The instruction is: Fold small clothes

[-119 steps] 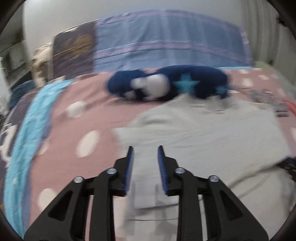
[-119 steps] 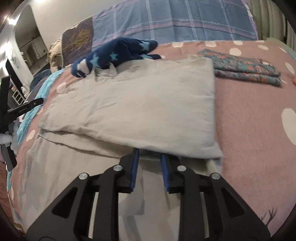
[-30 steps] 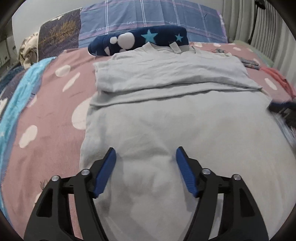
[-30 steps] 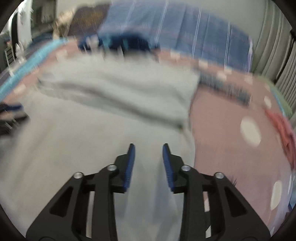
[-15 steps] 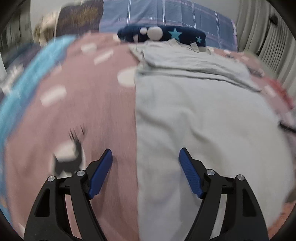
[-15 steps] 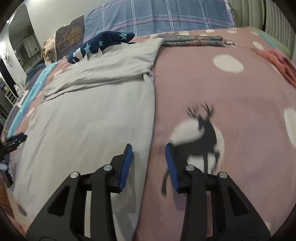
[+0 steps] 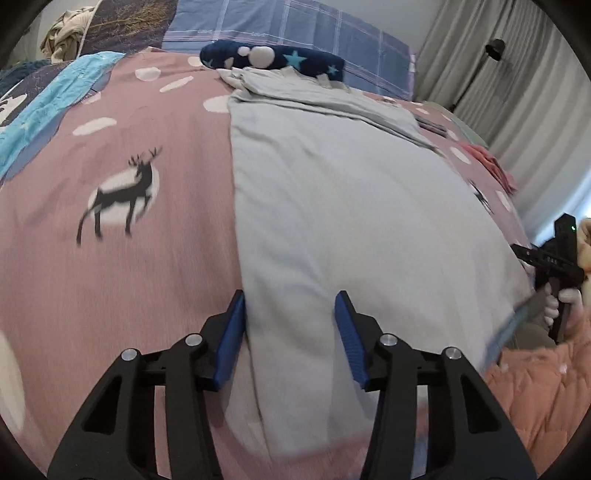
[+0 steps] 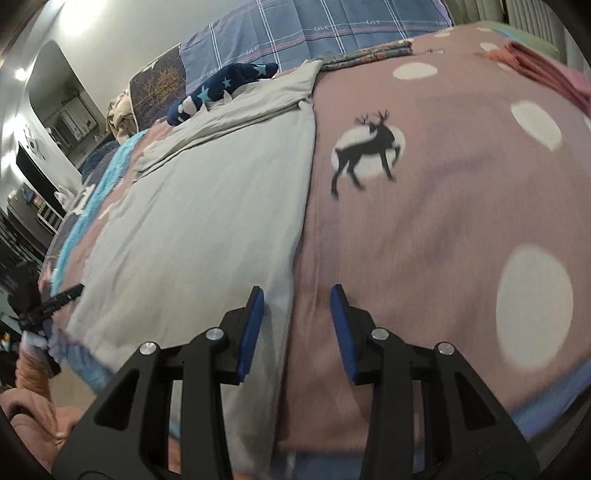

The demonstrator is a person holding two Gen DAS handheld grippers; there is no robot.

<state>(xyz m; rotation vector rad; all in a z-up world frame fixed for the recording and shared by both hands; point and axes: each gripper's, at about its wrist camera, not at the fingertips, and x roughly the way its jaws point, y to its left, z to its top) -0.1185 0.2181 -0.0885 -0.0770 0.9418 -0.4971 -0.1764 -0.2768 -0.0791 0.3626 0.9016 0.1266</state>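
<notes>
A pale grey garment (image 7: 332, 192) lies flat on the pink bedspread, its far end folded over into a thicker band (image 7: 317, 92). It also shows in the right wrist view (image 8: 207, 206). My left gripper (image 7: 290, 317) is open, low over the garment's near left corner, its jaws straddling the left edge. My right gripper (image 8: 295, 314) is open, low over the garment's near right corner, its jaws straddling the right edge. Neither holds any cloth. The right gripper also shows at the right edge of the left wrist view (image 7: 546, 258).
The pink bedspread (image 7: 110, 258) has white dots and deer prints. A navy star-patterned soft item (image 7: 273, 59) lies beyond the garment. A folded patterned cloth (image 8: 365, 53) and a coral cloth (image 8: 539, 70) lie at the far right. Plaid pillows (image 8: 314, 33) stand behind.
Both grippers have pulled back from the folded far end to the garment's near corners, left to the left edge, right to the right edge. Both have opened wider.
</notes>
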